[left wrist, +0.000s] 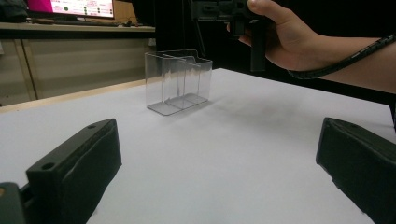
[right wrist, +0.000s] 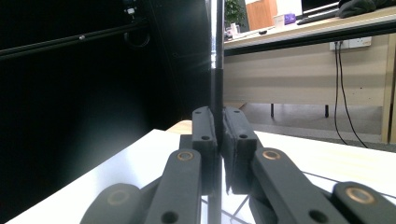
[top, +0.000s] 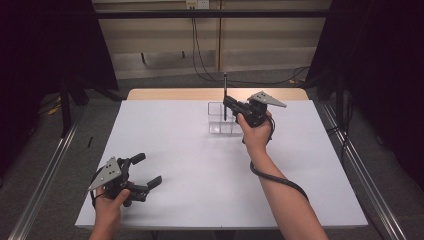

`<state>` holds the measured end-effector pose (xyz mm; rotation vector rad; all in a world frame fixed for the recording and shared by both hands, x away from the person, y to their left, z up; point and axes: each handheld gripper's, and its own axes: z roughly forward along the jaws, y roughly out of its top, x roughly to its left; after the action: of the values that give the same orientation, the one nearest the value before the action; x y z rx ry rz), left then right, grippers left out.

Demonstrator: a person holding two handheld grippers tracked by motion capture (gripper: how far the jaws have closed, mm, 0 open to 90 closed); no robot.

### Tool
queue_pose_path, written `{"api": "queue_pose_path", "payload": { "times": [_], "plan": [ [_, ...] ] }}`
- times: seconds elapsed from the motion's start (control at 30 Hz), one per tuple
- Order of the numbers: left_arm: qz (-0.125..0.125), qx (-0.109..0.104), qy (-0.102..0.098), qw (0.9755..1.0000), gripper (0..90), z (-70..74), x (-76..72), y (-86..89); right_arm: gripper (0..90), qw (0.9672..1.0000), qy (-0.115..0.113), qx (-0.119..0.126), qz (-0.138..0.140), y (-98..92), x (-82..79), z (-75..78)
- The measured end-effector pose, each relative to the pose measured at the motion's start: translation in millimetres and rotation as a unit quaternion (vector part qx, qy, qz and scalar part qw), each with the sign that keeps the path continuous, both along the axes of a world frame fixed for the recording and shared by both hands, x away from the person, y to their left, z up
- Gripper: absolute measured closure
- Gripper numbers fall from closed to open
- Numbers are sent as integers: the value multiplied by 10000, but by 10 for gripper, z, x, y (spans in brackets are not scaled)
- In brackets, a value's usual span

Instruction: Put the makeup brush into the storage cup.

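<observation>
So there's a white table (top: 200, 165) with a clear plastic holder (top: 220, 119) sitting toward 12 o'clock. The right gripper (top: 227, 104) hangs just over it, jaws pinched tight on a thin dark pen (top: 225, 95) standing upright, tip right at the holder's rim. Looks to me like the drop-in step: it needs to line up with one compartment and lower straight down before letting go. The left gripper (top: 150, 172) rests at 7 o'clock, jaws spread, holding nothing.
</observation>
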<state>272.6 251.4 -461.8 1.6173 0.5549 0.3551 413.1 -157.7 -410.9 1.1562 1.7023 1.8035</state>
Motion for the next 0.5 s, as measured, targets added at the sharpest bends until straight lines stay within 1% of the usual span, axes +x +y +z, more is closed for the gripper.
{"api": "queue_pose_path", "payload": {
  "times": [0.23, 0.27, 0.3, 0.5],
  "plan": [
    [-20, 23, -20, 10000, 0, 0, 0, -8, 847, 10000, -36, 7, -37, -14, 27, 12],
    [-13, -13, 6, 10000, 0, -3, -4, -16, 847, 10000, -47, -3, -43, -14, 30, 14],
    [-13, 28, -9, 10000, 0, -3, -2, -12, 848, 10000, -46, -2, -36, -15, 33, 17],
    [3, 0, 5, 10000, 0, -8, 1, -14, 847, 10000, -60, -9, -45, -8, 64, 21]
  ]
}}
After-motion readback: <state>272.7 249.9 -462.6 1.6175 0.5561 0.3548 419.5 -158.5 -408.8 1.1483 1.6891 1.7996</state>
